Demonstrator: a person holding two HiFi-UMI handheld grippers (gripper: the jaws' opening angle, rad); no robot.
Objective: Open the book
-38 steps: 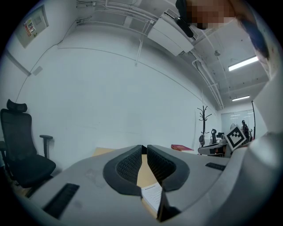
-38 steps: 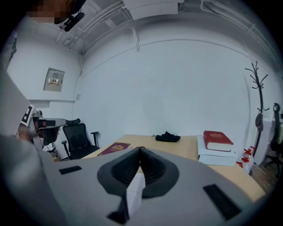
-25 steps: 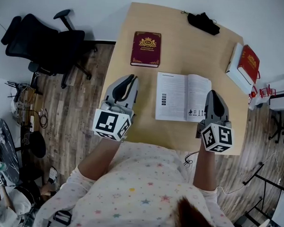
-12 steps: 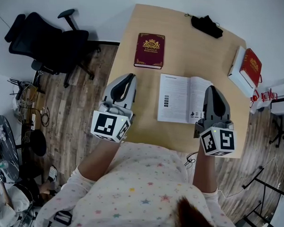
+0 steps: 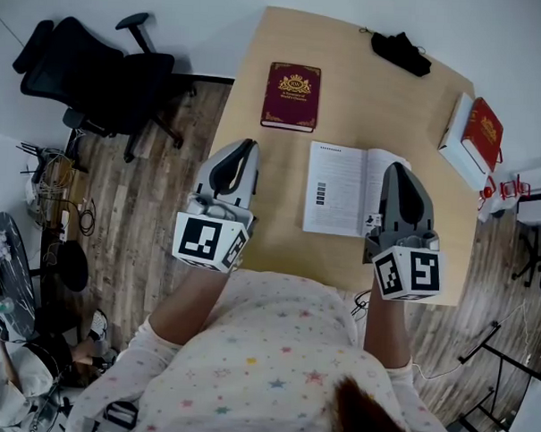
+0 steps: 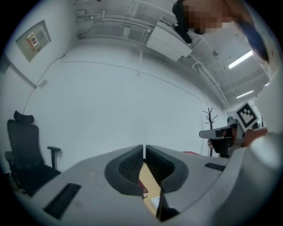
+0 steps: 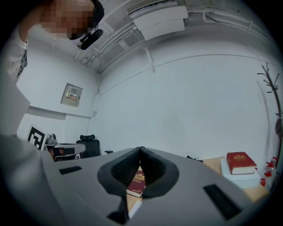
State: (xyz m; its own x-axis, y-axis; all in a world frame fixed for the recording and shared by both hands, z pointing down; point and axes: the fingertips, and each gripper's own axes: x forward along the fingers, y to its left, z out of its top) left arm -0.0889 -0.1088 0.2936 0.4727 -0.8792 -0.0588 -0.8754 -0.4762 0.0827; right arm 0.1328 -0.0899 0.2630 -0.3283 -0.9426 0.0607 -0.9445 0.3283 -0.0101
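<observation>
Nearest the person, the two marker cubes sit just over the near edge of the worktop (image 5: 271, 202), one on each side of the open book (image 5: 343, 189), which serves as the reference here. The left tongs (image 5: 247, 148) hang over bare wood to the left of the open book, well clear of its pages. In their own view the left tongs (image 6: 144, 151) are drawn in to a thin slit with nothing between them, which looks like a resting pose rather than a reach. The right tongs (image 5: 394, 169) lie over the right-hand page of the open book. Their tips (image 7: 140, 152) meet and grip nothing, and I cannot tell whether they press the paper. Such a pose would suit keeping the page flat so the book does not fold back. The open book lies spread flat, pages up, near the front middle of the worktop, so for that volume the task seems done. Beyond it and a little to the left lies a closed red book (image 5: 292, 95), cover up and untouched. Far right of the open book stands a stack of books (image 5: 476, 130) at the worktop's edge. Farther back rests a black bundle (image 5: 401, 48). Off to the far left, on the floor, stands an office chair (image 5: 98, 69).
</observation>
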